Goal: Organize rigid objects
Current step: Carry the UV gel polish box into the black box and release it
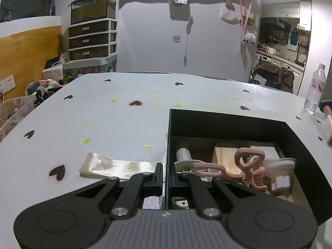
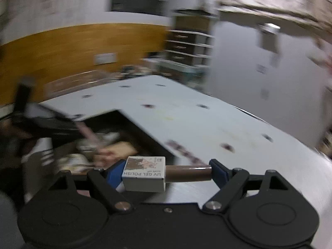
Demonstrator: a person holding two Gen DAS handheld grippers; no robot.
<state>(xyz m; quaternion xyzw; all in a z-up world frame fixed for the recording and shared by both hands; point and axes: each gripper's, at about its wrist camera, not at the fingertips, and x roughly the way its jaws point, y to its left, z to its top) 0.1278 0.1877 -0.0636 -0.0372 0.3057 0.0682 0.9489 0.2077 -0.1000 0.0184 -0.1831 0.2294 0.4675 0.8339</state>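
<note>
Matte heart-dotted tabletop (image 1: 116,124); right hand-held gripper (image 2: 166,172) clenches boxy gel polish bottle (image 2: 164,173); left hand-held gripper (image 1: 166,178) pinches box wall (image 1: 168,145).

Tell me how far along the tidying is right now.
Mostly done: the pink eyelash curler, wooden board and other small items already lie in the black box. The left tool grips the box's wall. The right tool holds a UV gel polish bottle, not yet in. The cream ribbon remains on the table.
</note>
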